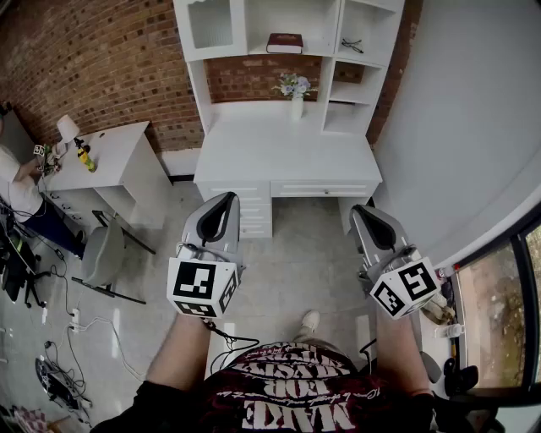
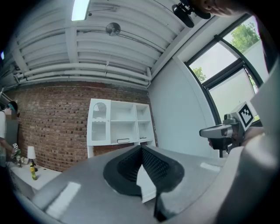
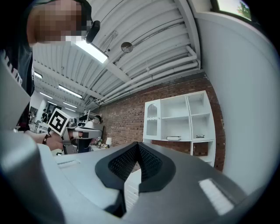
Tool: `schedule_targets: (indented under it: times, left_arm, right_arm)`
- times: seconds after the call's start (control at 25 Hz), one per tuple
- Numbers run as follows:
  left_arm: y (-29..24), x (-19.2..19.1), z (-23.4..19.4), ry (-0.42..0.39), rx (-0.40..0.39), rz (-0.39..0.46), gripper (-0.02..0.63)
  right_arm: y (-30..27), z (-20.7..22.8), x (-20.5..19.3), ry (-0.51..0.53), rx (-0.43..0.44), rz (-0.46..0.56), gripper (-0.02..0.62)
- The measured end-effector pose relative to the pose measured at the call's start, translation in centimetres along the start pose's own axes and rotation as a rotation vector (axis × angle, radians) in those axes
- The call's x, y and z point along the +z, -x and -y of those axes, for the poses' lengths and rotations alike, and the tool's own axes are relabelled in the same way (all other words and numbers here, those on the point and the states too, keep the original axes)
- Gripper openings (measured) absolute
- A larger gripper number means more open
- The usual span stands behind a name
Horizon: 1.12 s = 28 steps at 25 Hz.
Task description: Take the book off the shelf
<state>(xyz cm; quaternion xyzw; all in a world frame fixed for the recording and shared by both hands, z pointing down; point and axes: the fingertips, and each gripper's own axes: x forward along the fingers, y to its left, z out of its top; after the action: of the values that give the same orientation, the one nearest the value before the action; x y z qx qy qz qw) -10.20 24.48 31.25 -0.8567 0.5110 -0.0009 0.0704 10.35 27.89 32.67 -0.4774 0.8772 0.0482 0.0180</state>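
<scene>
A dark red book (image 1: 285, 42) lies flat on the middle shelf of the white shelf unit (image 1: 254, 25) against the brick wall. It also shows small in the left gripper view, the book (image 2: 124, 141), and in the right gripper view, the book (image 3: 173, 138). My left gripper (image 1: 226, 198) and right gripper (image 1: 362, 210) are held side by side over the floor, well short of the desk and far below the book. Both point toward the shelf unit. Each has its jaws closed together with nothing between them, as seen at the left gripper (image 2: 141, 148) and the right gripper (image 3: 138, 146).
A vase of flowers (image 1: 295, 89) stands on the white desk top (image 1: 287, 156) under the shelves. Glasses (image 1: 352, 45) lie on the right shelf. At left, a side desk (image 1: 114, 156) holds a lamp (image 1: 66, 128) and bottle (image 1: 84, 158), with a chair (image 1: 103, 254) and a seated person (image 1: 17, 190).
</scene>
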Motion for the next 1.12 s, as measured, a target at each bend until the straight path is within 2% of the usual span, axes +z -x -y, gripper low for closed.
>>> schedule_targets:
  times: [0.28,0.52,0.8,1.12]
  left_arm:
    - [0.4,-0.7,0.7,-0.001,-0.017,-0.026,0.000]
    - [2.3,-1.2,-1.4,0.012,0.021,-0.025,0.000]
    - [4.5,-3.7,-2.8,0.050,0.044,-0.074,0.000]
    - [3.6,-6.0,-3.0,0.062,0.049,-0.112,0.000]
  right_arm:
    - [-0.4,-0.6,0.4,-0.027,0.044,0.012,0.026]
    - [-0.9,-2.1,0.7,-0.032,0.073,0.017,0.026]
    - [-0.5,-4.2,0.5,-0.040,0.096,-0.004,0.026]
    - [-1.4,-3.5,-1.4,-0.081,0.109,-0.026,0.026]
